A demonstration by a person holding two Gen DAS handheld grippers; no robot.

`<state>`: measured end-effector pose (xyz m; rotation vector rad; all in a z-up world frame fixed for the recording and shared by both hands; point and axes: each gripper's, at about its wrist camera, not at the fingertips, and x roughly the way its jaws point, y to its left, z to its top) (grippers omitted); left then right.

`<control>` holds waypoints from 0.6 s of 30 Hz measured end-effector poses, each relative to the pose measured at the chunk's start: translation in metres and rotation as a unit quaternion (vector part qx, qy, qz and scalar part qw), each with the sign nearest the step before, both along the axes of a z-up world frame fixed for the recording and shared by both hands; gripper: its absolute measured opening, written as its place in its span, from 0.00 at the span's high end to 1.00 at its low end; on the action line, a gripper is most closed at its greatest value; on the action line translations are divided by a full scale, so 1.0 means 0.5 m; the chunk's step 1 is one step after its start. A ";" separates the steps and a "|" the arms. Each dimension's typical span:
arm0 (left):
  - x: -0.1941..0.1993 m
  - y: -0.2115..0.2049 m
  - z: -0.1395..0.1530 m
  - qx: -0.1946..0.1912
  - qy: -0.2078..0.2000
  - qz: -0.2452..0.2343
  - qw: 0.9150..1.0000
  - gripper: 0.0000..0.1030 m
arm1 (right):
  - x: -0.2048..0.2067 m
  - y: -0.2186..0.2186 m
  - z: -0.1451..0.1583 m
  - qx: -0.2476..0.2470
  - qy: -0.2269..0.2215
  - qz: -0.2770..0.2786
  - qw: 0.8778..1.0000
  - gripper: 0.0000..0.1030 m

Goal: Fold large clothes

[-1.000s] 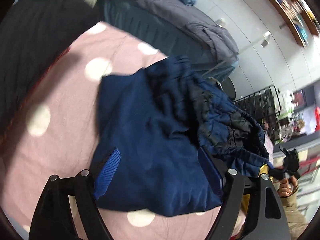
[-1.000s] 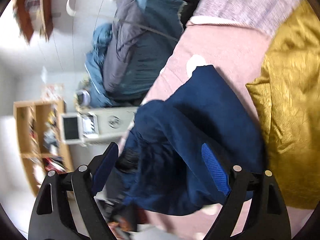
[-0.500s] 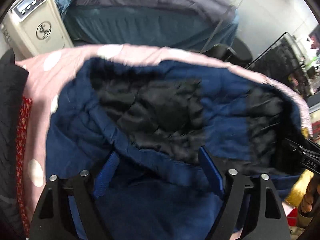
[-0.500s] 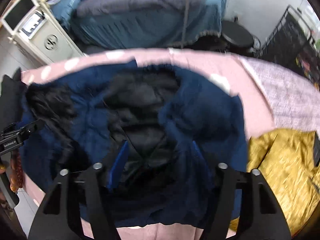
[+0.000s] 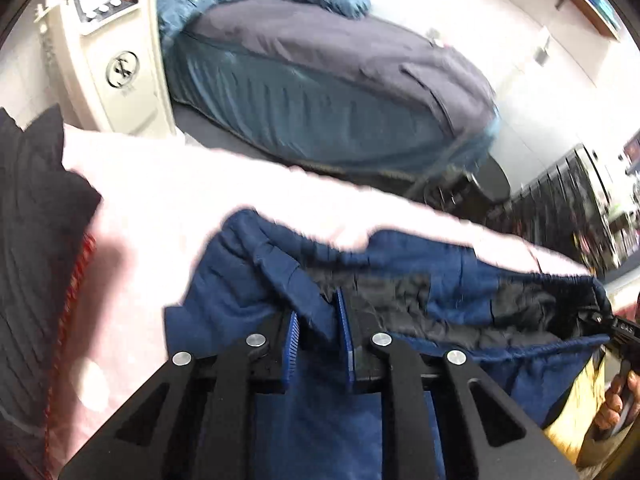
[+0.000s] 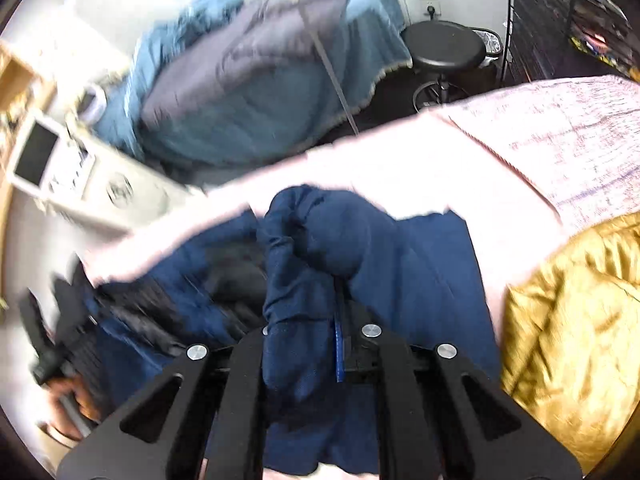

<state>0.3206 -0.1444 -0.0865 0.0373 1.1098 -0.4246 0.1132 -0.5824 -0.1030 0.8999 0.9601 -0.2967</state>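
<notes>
Navy blue trousers (image 5: 448,292) with a black lining lie on a pink spotted sheet (image 5: 152,208). My left gripper (image 5: 318,320) is shut on a fold of the waistband, near its left end. My right gripper (image 6: 304,312) is shut on a bunched fold of the same trousers (image 6: 408,280) at the other end of the waistband. The waistband stretches between both grippers. The right gripper shows at the right edge of the left wrist view (image 5: 618,330).
A gold quilted garment (image 6: 576,312) lies right of the trousers. A black garment (image 5: 32,240) lies at the left. Beyond the sheet's far edge stand a cream heater (image 5: 116,64), a bed with blue and grey covers (image 5: 328,76), a black stool (image 6: 444,48) and a wire rack (image 5: 560,192).
Both grippers were open over the trousers; now both are shut on the waistband. Both views have swung up toward the far edge of the sheet.
</notes>
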 end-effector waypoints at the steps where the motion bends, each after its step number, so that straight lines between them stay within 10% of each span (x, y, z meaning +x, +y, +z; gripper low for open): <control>1: 0.010 0.005 0.002 0.003 -0.004 0.008 1.000 0.86 | 0.009 -0.008 -0.012 0.025 -0.006 -0.009 1.000 0.91; 6: 0.032 0.026 -0.077 0.029 0.058 0.040 0.997 0.85 | 0.020 0.004 -0.124 0.106 0.048 -0.035 0.993 0.80; 10: 0.022 0.058 -0.109 0.019 0.064 0.031 0.997 0.77 | 0.001 0.009 -0.128 0.123 0.021 -0.048 0.991 0.31; 12: 0.026 0.080 -0.103 -0.003 0.074 0.039 0.996 0.71 | -0.017 -0.010 -0.103 0.129 -0.014 -0.069 0.989 0.28; 18: 0.039 0.165 -0.001 -0.028 -0.002 0.135 0.990 0.20 | -0.064 -0.048 -0.026 0.095 -0.058 -0.084 0.990 0.17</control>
